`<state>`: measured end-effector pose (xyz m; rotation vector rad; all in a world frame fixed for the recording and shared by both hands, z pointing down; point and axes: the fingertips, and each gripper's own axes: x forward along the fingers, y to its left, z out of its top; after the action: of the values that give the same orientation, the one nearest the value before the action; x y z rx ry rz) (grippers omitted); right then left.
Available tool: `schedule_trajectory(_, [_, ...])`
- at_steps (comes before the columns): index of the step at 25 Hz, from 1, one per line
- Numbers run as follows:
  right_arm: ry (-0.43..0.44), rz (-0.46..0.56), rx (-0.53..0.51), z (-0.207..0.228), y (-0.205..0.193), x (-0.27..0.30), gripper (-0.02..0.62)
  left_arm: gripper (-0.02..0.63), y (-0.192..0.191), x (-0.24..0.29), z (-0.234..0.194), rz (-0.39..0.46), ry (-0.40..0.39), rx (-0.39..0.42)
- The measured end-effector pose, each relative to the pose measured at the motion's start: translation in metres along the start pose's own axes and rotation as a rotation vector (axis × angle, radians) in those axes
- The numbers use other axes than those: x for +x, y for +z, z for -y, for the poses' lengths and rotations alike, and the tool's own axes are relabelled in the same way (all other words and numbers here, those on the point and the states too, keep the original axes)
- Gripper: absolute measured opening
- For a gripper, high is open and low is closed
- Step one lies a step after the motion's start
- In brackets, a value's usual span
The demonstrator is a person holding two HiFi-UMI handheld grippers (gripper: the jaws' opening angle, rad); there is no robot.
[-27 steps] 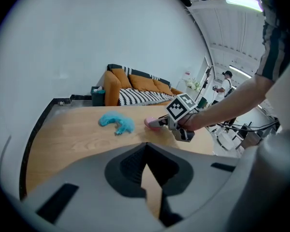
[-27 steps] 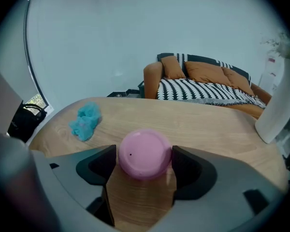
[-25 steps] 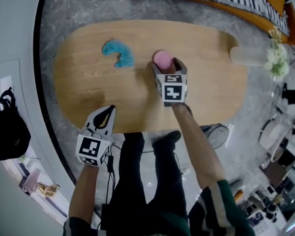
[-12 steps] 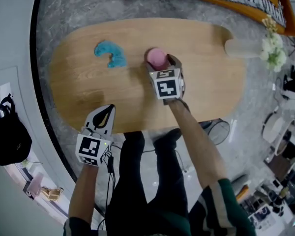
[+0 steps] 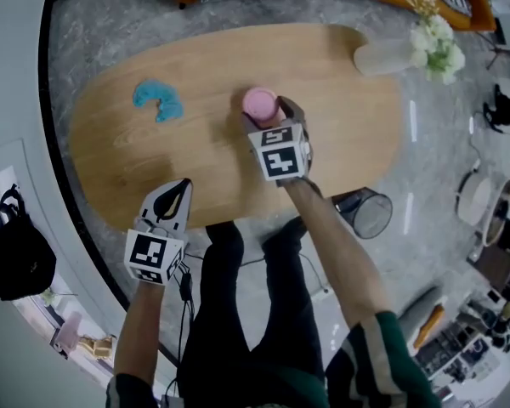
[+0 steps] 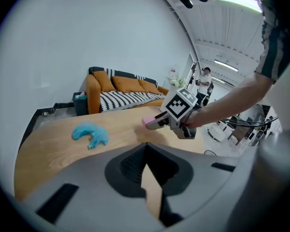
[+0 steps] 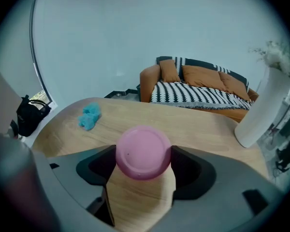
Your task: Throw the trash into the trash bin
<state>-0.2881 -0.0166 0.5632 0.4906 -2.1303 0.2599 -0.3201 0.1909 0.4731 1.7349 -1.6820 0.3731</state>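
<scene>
Right hand-held gripper point(image 7: 144, 164) closed on pink round object point(image 7: 143, 151), possibly a cup, blue crumpled scrap point(image 7: 89, 116) on wooden table point(image 7: 203, 129)

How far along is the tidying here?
Nothing looks binned yet. The right tongs grip a pink cup; the left tongs are shut, empty. To do: cup into the floor bin, then the blue wad lying on the table.

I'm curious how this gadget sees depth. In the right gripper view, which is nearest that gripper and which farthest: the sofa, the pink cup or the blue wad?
1. pink cup, right between the jaws.
2. blue wad, on the table, ahead to the left.
3. sofa, beyond the table's far edge.
</scene>
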Motion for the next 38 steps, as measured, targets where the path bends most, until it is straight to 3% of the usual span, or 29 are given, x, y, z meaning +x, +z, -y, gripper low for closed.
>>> schedule_trajectory(10, [-0.069,0.064,0.134,0.076,-0.051,-0.077,0.334,-0.003,0.022,0.032,0.086,-0.016,-0.101,0.098])
schedule_trajectory(20, [-0.172,0.150,0.331,0.170,-0.139,-0.162,0.334,-0.002,0.036,0.080,0.191,-0.057,-0.229,0.213])
schedule_trajectory(27, [-0.317,0.182,0.460,0.242,-0.233,-0.225,0.333,-0.002,0.034,0.119,0.276,-0.088,-0.325,0.280])
schedule_trajectory(38, [-0.426,0.115,0.651,0.308,-0.404,-0.283,0.333,-0.002,0.009,0.179,0.404,-0.159,-0.463,0.369])
